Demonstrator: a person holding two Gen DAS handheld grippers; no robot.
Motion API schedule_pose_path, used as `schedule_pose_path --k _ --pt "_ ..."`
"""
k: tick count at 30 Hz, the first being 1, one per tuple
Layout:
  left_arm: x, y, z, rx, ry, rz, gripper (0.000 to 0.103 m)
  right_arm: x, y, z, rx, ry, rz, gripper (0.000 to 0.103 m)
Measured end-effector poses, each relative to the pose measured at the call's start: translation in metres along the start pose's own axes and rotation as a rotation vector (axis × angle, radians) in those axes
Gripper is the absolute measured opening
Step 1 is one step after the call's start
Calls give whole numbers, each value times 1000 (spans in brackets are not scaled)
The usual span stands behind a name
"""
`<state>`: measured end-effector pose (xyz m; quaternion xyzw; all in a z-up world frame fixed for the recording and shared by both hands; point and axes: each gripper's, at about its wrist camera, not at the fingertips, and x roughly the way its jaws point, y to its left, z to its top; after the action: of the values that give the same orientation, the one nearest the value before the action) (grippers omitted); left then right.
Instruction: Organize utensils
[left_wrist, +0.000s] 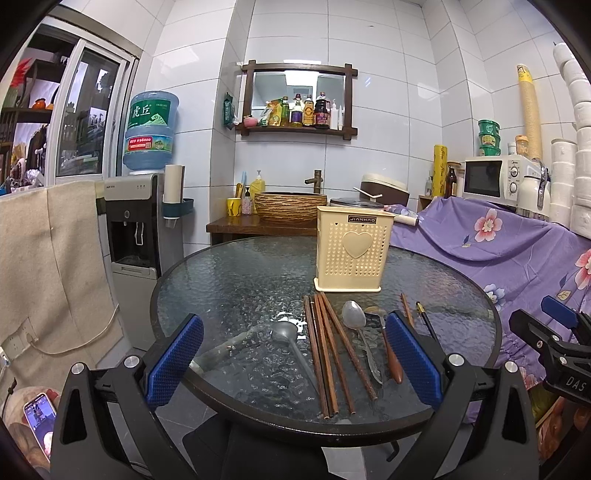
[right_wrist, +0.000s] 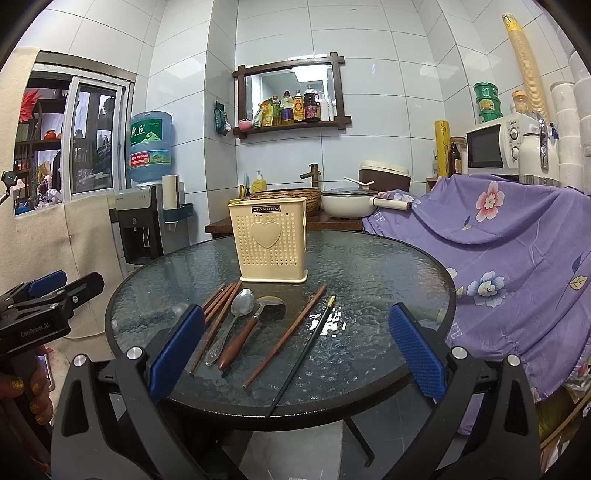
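A cream perforated utensil holder stands upright on the round glass table. In front of it lie several brown chopsticks, a steel spoon, a wooden-handled spoon, a grey ladle, a single brown chopstick and a black chopstick. My left gripper is open and empty above the table's near edge. My right gripper is open and empty, to the right of the left one.
A purple floral cloth covers furniture right of the table. A water dispenser stands at the left. A wooden counter with a basin and a pot is behind the table.
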<state>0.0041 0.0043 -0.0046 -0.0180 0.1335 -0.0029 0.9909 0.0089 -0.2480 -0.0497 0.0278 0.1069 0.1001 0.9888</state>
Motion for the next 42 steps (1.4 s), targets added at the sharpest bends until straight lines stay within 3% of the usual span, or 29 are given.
schedule_pose_path --k 7,11,15,17,20,25,32,36,42 --pt "6 2 -5 -8 24 -12 97 1 -1 -1 -7 6 -5 98" --pt "17 3 -7 3 75 18 97 15 0 -1 -32 71 -11 98" --pt "42 8 -6 43 171 29 97 40 0 -4 -91 172 -19 98" --pt "63 13 -5 57 259 39 97 54 -2 -5 -103 230 -30 98" --pt "88 23 -4 29 353 1 97 78 -8 -3 -84 301 -29 98" --pt "125 26 0 75 438 15 83 129 -26 7 -37 421 -65 98" --pt "156 26 4 92 520 -12 72 186 -33 19 -3 566 -47 61" --pt "170 29 3 54 582 -30 64 212 -36 17 37 664 -45 43" --pt "188 36 1 -21 652 -39 61 227 -40 15 65 707 -76 35"
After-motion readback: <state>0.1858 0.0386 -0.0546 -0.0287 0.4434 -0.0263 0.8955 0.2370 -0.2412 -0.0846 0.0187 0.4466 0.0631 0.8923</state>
